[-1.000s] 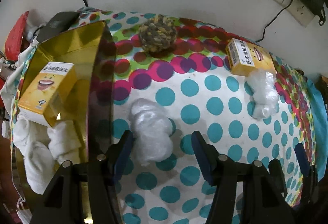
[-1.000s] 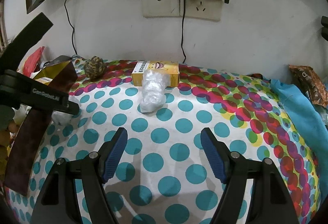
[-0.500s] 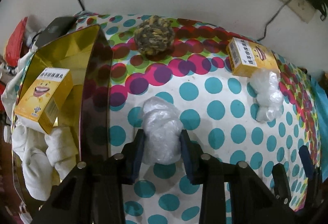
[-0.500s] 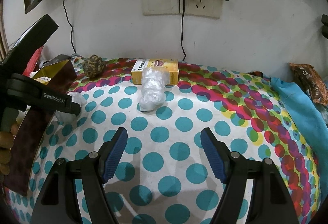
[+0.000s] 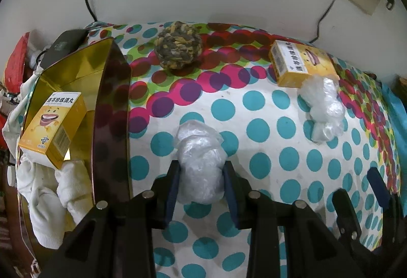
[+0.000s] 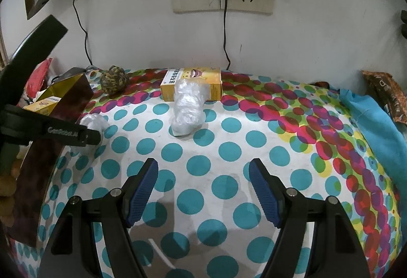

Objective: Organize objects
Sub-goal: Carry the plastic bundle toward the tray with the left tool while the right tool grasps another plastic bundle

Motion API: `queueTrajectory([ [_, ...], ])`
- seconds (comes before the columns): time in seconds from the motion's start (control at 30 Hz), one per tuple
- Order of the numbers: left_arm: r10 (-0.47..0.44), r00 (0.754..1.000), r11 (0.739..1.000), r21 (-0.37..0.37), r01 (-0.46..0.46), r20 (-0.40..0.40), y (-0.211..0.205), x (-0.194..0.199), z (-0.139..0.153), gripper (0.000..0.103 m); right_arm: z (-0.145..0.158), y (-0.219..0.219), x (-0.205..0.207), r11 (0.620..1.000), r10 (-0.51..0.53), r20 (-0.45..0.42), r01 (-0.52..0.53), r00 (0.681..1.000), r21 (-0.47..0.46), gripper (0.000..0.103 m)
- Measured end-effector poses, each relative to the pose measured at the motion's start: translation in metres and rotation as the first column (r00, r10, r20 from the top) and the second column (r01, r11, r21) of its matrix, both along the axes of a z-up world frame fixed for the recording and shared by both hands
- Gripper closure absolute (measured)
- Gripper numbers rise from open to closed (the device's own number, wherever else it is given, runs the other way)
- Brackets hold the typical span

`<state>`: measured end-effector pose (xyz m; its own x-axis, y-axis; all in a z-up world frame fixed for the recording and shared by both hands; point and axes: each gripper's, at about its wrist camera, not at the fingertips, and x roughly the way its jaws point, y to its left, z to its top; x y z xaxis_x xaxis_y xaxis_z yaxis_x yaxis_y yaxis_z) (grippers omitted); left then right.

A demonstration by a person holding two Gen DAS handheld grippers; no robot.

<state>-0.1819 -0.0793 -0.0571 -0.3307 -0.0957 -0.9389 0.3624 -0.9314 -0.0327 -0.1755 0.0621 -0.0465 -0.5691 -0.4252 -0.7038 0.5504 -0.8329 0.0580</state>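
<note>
my left tongs [image 5: 201,176]: pinching the crumpled plastic wad [image 5: 201,166], pads pressed into both flanks, so it's squeezed in at the waist.
the wad: sits on the dotted cloth [image 5: 254,130], right beside the dark wall of the gold tin [image 5: 112,110]. Looks like scrunched clear film, so I'd guess near weightless, squishy and a bit slick. Grabbing low around the middle seems right; a pinch at the loose top would probably just pull a flap out.
my right tongs [image 6: 203,191]: spread wide, nothing between them, hovering over bare cloth.
inside the tin: a yellow box [image 5: 53,125] leaning on some white fabric [image 5: 48,191]. Plenty soft to drop a wad onto, I reckon.
second wad [image 6: 189,107]: further out, touching the front of the other yellow box [image 6: 192,83]. Same floppy stuff, same mid-body grip.
that box: stiff cardboard, flat sides, should be easy to clamp across the short width.
rope ball [image 5: 179,49]: at the far edge near the wall, knotted and grippy looking, firm enough to take anywhere.
</note>
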Motion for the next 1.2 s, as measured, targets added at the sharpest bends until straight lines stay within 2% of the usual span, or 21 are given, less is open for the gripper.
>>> queueTrajectory([
  [0.23, -0.044, 0.998, 0.999, -0.006, 0.044, -0.037, 0.005, 0.010, 0.014, 0.069, -0.004, -0.004, -0.005, 1.000, -0.002, 0.027, 0.002, 1.000, 0.004, 0.031],
  [0.43, -0.067, 0.996, 0.998, -0.008, 0.067, -0.066, 0.004, 0.019, 0.024, 0.069, -0.008, -0.004, -0.019, 0.999, -0.028, 0.073, 0.030, 0.997, -0.029, 0.031],
  [0.73, -0.079, 0.989, 0.997, -0.010, 0.079, -0.122, -0.003, 0.041, 0.044, 0.069, -0.003, -0.024, -0.032, 1.000, -0.020, -0.008, 0.020, 1.000, -0.001, 0.031],
  [1.0, -0.089, 0.974, 0.996, -0.040, 0.083, -0.207, -0.014, 0.076, 0.084, 0.069, -0.002, -0.043, -0.045, 1.000, -0.002, -0.013, 0.003, 1.000, 0.030, 0.031],
  [1.2, -0.080, 0.970, 0.995, -0.075, 0.064, -0.230, -0.027, 0.100, 0.100, 0.069, -0.004, -0.052, -0.055, 0.999, -0.009, 0.003, 0.009, 1.000, 0.052, 0.032],
])
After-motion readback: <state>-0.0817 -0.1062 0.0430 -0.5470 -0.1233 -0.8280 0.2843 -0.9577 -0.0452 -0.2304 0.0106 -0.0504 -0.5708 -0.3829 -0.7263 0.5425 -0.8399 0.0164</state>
